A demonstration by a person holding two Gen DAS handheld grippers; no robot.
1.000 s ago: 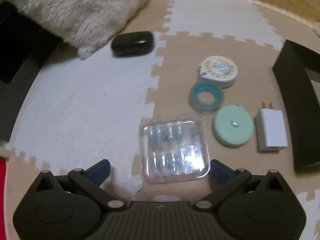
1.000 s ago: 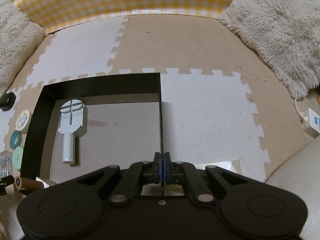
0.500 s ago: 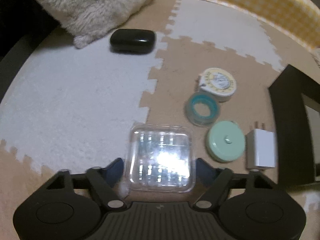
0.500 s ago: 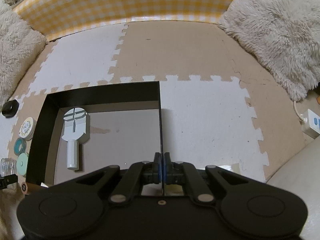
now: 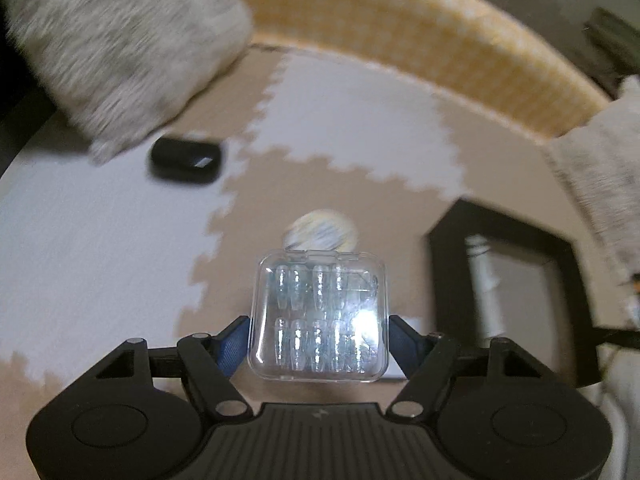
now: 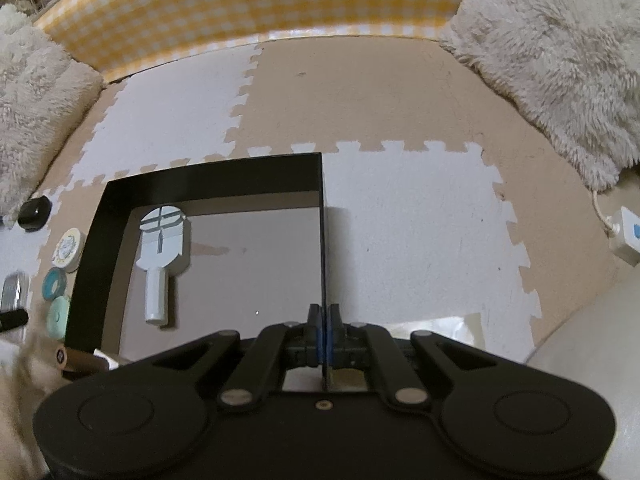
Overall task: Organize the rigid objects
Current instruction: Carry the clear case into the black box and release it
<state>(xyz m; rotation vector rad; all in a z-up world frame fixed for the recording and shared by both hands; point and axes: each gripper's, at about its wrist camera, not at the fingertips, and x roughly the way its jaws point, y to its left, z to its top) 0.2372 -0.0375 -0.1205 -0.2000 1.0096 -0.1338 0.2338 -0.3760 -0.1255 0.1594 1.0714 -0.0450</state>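
Note:
My left gripper [image 5: 318, 332] is shut on a clear plastic case [image 5: 318, 316] of small pale pieces, held off the foam mat by its two sides. My right gripper [image 6: 323, 316] is shut on the thin right wall [image 6: 322, 240] of the black open box [image 5: 440, 264]. A white handled tool [image 6: 160, 248] lies inside the box. Left of the box on the mat sit a yellow-faced tape measure [image 6: 68, 248], a teal ring [image 6: 55, 283] and a mint round case [image 6: 59, 316]. Farther off is a black oval case [image 5: 186, 158].
Fluffy cushions [image 6: 552, 56] [image 5: 120, 40] flank the mat, and a yellow checked wall [image 6: 260, 4] closes the far side. A white adapter with its cord [image 6: 628, 236] lies at the right edge. A brown cylinder [image 6: 76, 358] rests by the box's near left corner.
My left gripper closed on the clear case and lifted it off the mat, tilting up toward the far wall. The right gripper kept its hold on the box wall.

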